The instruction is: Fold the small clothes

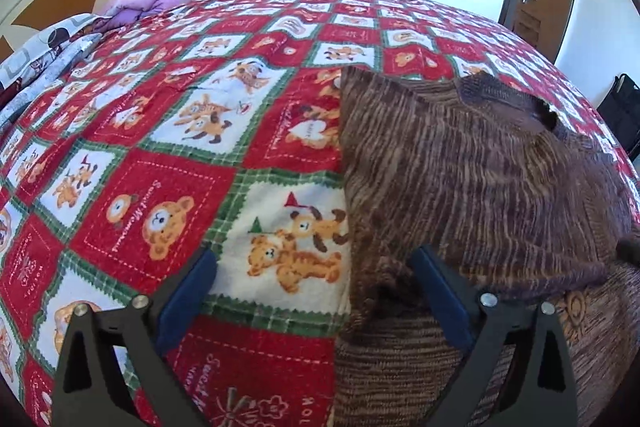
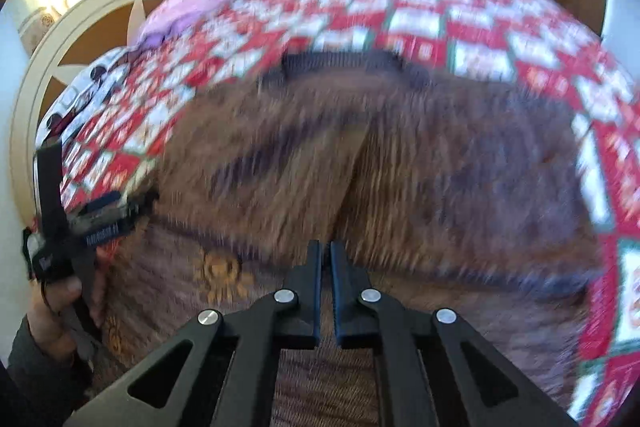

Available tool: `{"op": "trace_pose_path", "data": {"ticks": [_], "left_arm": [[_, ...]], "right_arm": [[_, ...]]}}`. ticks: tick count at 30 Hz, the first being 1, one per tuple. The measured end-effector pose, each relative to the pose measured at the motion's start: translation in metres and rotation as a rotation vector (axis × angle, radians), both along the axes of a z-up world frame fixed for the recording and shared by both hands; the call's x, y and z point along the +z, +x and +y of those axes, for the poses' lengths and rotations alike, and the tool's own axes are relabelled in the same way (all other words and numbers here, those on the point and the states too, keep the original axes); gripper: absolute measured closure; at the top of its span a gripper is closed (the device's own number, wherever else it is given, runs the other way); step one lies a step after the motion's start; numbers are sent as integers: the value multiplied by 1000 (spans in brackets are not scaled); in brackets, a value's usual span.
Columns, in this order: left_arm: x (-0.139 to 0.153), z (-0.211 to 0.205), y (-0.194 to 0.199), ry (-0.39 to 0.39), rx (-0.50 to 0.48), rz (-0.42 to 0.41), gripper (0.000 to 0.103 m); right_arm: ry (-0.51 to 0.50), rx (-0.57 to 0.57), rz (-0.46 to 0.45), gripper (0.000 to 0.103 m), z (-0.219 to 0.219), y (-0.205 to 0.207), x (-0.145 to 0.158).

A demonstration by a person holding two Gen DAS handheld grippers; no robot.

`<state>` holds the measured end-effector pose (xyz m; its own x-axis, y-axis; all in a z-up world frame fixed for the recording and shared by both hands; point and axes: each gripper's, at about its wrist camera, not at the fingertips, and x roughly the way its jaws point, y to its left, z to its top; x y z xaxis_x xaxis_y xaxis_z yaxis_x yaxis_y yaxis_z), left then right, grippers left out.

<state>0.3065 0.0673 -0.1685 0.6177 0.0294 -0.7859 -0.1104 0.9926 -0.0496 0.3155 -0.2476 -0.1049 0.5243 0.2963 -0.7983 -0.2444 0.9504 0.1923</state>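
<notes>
Brown striped knit makes up the sweater, which in the left wrist view is spread on the right half of the bed, over the red patchwork bedspread. It is judged soft, light and limp, likely to sag and stretch when lifted, so an edge or corner is the place to be gripped, not the middle. Its left edge is seen running from near to far, and the dark collar lies at the far end, so the long axis is taken to run near to far, neck pointing away. The left tongs are held wide open with nothing between them; one finger is over the bedspread, the other over the sweater's near left part.

In the right wrist view, much blurred, the sweater fills the middle, a lengthwise crease is visible and a dark ribbed band lies at the far side. The right tongs are drawn almost shut, a narrow gap left; whether cloth is pinched cannot be told. The left tongs are seen at the near left.
</notes>
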Motion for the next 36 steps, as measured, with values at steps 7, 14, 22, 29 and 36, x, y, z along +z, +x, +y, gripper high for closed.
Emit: {"op": "trace_pose_path", "data": {"ticks": [7,14,22,29,36], "left_arm": [[0,2,-1,-4,-2,-11,2],[-1,5,0,-32,-5,-15,1],[-1,4,0,-32,-6,-13,0],[-1,4,0,-38,-6,-17,0],[4,2,-10,-48,-31,-15,0]], "right_arm": [[124,201,-37,96,51,52,14],[71,73,71,96,22,68,-30],[1,80,-29,46,30,47,-5],[-112,86,-75,26,32,13,-29],[-70,56,-43,26,11,0,-20]]}}
